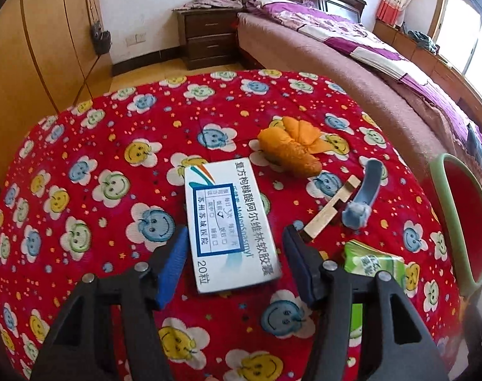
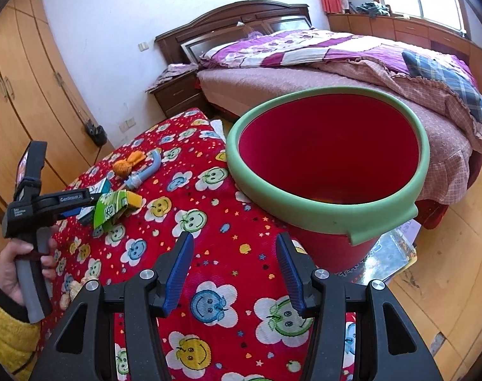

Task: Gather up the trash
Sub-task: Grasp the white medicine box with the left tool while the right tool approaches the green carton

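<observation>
On the tabletop (image 1: 82, 285), under its red smiley-flower cloth, all the trash you can see is yet to be collected. Going left to right in the left wrist view: the white medicine box (image 1: 229, 225) lies flat nearest you, the orange crumpled wrapper (image 1: 288, 149) sits beyond it, then the small wooden piece (image 1: 331, 209), the curved blue plastic piece (image 1: 363, 197) touching its far end, and the green drink carton (image 1: 372, 263) partly hidden behind your claw's right finger. At the far right edge stands the red bucket (image 1: 463, 219) with its green rim, beside the tabletop. In the right wrist view its inside looks bare as far as you can see, though the very bottom is hidden, so I judge the task to be at or near its start, with five pieces left.

Your left claw (image 1: 236, 258) is spread and straddles the near half of the medicine box; the blue pads (image 1: 174, 263) stand on either side of it with a gap showing at each, so nothing is pinched yet. That box looks like your first pick.

Your right claw (image 2: 236, 274) is also spread, at a middling width, and holds nothing; it hangs over bare cloth just short of the bucket's rim.
</observation>
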Demonstrator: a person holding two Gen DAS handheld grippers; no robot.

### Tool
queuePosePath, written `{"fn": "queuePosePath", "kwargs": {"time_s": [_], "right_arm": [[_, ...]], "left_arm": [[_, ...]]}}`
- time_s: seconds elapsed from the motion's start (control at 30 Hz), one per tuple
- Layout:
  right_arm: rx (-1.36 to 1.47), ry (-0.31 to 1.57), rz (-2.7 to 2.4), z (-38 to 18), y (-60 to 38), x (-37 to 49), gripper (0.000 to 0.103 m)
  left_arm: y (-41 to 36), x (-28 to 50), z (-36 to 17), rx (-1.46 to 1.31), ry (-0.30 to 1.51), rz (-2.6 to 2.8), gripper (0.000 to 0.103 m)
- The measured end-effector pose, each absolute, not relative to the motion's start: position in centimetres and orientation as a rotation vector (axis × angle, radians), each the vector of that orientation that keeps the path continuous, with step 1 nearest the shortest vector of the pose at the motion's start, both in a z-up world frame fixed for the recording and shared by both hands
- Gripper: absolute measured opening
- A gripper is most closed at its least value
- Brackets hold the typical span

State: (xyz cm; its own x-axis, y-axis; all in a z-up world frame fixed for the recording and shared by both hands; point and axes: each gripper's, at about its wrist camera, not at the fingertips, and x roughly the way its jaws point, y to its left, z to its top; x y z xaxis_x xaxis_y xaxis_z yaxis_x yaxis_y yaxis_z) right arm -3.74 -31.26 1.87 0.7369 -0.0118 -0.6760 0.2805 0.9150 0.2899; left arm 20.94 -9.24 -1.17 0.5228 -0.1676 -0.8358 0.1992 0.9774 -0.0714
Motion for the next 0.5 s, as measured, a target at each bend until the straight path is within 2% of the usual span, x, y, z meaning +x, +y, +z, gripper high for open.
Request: {"fn": "queuePosePath", "kwargs": {"time_s": [0.2,0.3,0.5], "right_arm": [[0.385,0.754,-0.15,1.4,-30.5,-2.9,0.055],[0.376,0.763,-0.135,1.4,-30.0,-2.3,0.055],[0.359,0.771,-0.079,1.9,-28.2,-0.6,0.055]], "left_arm": [[-8.6,21.2,-1.8,-0.014,0.986,-0.214,0.06],[-8.0,21.0,-1.7,-0.025,0.974,-0.234,0.052],[-6.1,20.4,-0.5,-0.024,0.936,-0.215,0.051]]}}
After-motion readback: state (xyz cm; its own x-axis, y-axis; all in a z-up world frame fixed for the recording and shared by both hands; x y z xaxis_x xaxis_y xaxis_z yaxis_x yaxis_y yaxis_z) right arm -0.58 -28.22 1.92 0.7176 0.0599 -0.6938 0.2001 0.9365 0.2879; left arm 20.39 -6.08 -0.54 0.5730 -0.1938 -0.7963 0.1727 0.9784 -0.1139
